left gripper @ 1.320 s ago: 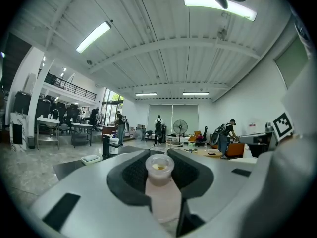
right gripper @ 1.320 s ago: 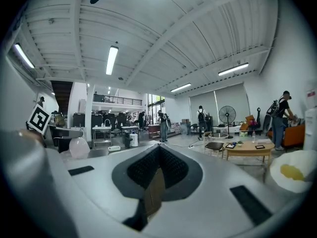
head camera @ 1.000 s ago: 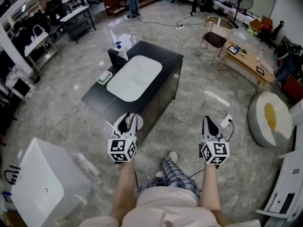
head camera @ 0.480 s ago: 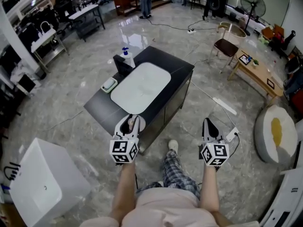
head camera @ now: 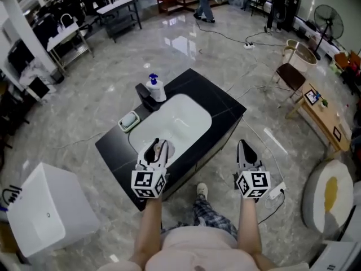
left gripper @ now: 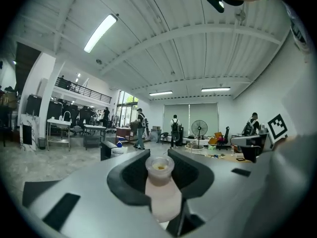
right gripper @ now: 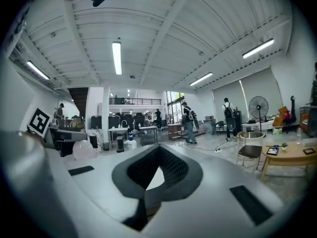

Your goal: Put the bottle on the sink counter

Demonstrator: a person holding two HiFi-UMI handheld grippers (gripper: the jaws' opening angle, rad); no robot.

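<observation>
**Head view.**
- Change: the sink counter [head camera: 217, 103] lies nearer the person than a second ago. It has drawn from mid-frame down toward the grippers, and its near edge now sits under the left gripper [head camera: 157, 148].
- Meaning for the task: the approach looks almost done, and the set-down is not yet begun.
- Bottle [head camera: 163, 149]: carried in the left jaws, off the tabletop, at 6 o'clock of the basin [head camera: 180, 123].
- Right gripper [head camera: 246, 151]: at 3 o'clock of the left one, over the floor [head camera: 84, 117], clear of the counter.
- Containers:
  - Basin: white, appears empty.
  - Dispenser [head camera: 153, 88]: blue pump, stands on the tabletop at 11 o'clock of the basin, just beside a dark faucet [head camera: 144, 96]. Contents cannot be told.
  - Dish [head camera: 129, 121]: green, at 9 o'clock of the basin, holds something pale.
  - Box [head camera: 42, 210]: white, on the floor at 7 o'clock, top closed.

**Left gripper view.**
- Bottle: pale and translucent, neck pointing away from the camera. The mouth is uncapped, with a yellowish trace inside it.
- Jaws: clenched on the bottle's body from both sides.
- Judgement: with no cap, it wants to go down upright and level on the bare dark tabletop beside the basin, not in it.

**Right gripper view.**
- Jaws: drawn together, nothing between them. This gripper is idle.
</observation>
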